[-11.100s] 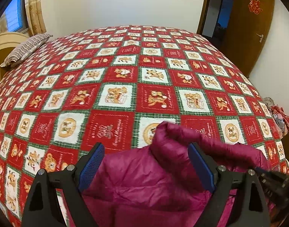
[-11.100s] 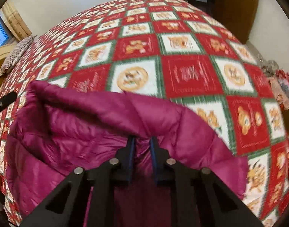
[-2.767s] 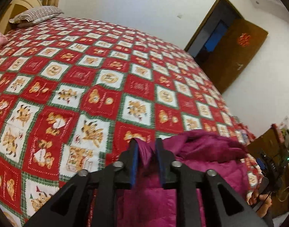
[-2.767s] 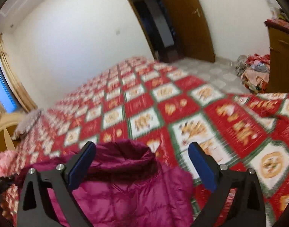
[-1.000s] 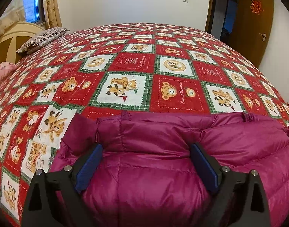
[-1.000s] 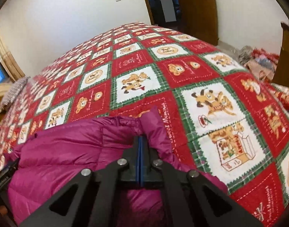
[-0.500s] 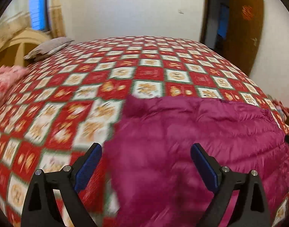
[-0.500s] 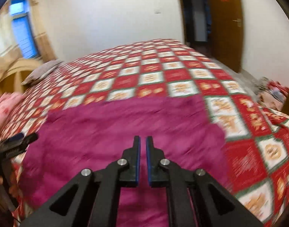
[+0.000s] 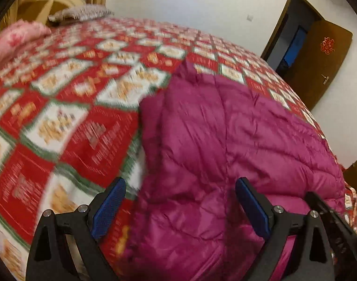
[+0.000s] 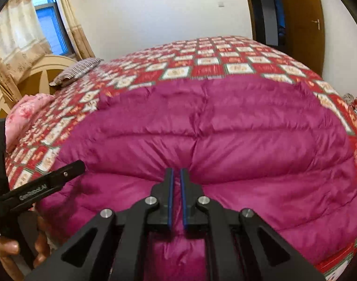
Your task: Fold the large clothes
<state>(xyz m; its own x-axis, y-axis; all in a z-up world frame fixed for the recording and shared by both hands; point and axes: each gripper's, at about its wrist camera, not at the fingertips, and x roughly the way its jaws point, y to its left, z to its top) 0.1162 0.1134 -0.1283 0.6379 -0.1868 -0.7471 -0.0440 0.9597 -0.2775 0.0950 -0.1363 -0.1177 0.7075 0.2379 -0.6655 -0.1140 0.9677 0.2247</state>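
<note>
Both grippers tilt downward over one magenta jacket (image 10: 225, 140) spread on the bed (image 9: 61, 117). The left gripper (image 9: 180, 208) is spread wide above the jacket's edge; the right gripper (image 10: 175, 196), its fingers nearly together, pinches a fold of jacket just ahead.

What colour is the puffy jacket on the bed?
The jacket is magenta; the right wrist view shows it best.

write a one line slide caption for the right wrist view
Right gripper, its jaws nearly shut over a magenta puffer jacket spread on a red patchwork quilt.

Right claw (image 10: 175, 196) nearly closed, seemingly pinching the magenta puffer jacket (image 10: 225, 126) on the quilt (image 10: 202, 56).
</note>
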